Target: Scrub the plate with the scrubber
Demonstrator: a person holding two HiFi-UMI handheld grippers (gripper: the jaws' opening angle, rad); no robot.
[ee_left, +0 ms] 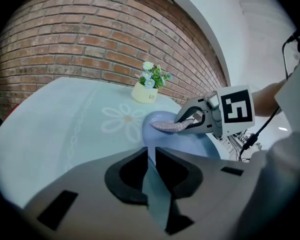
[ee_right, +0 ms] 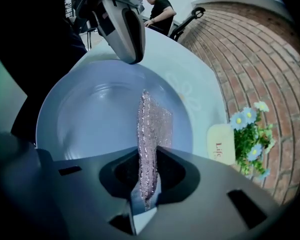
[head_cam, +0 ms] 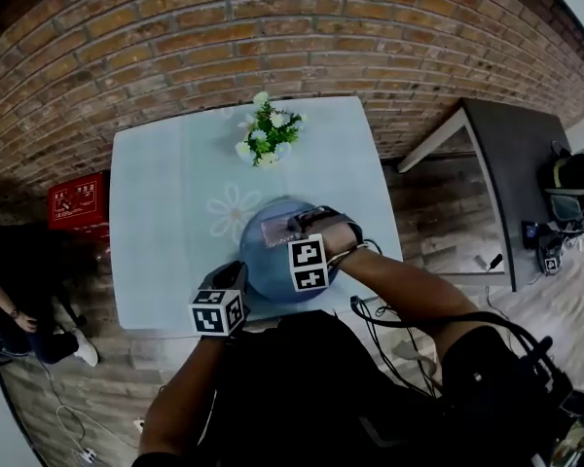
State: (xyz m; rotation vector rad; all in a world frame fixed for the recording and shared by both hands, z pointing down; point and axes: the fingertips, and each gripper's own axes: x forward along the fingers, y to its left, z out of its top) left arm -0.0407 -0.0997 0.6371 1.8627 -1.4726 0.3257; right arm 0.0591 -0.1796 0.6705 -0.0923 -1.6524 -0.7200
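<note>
At the far left of the head view, a red crate [head_cam: 78, 202] sits on the wooden floor against the brick wall [head_cam: 273, 27]. A seated person [head_cam: 19, 324] shows partly below it.

Next comes the pale blue table [head_cam: 165, 212], printed with 1 white daisy. The left gripper [ee_left: 150, 154] reaches in from the table's near edge. Its 2 jaws are clamped on the near-left rim of the blue plate [head_cam: 263, 270], and its own view shows the thin rim pinched between the pads. The plate lies flat on the table toward the front edge, just right of the printed daisy.

Behind the plate, toward the wall, a small cream pot of white and blue flowers [head_cam: 268, 134] stands upright, apart from the plate.

The right gripper [ee_right: 149, 159] comes in over the plate from the right. Its 2 jaws are closed on the scrubber [ee_right: 152, 119], a glittery pinkish-silver pad. The pad is gripped at one end and sticks out forward over the plate's well. Its far end lies low on the plate, but none of the views shows whether it presses on the surface. From the right gripper view, the left gripper sits on the opposite rim, across the plate from the scrubber.

At the far right, a dark side table [head_cam: 511, 154] stands well apart from the blue table. Black cables hang from the person's right arm.
</note>
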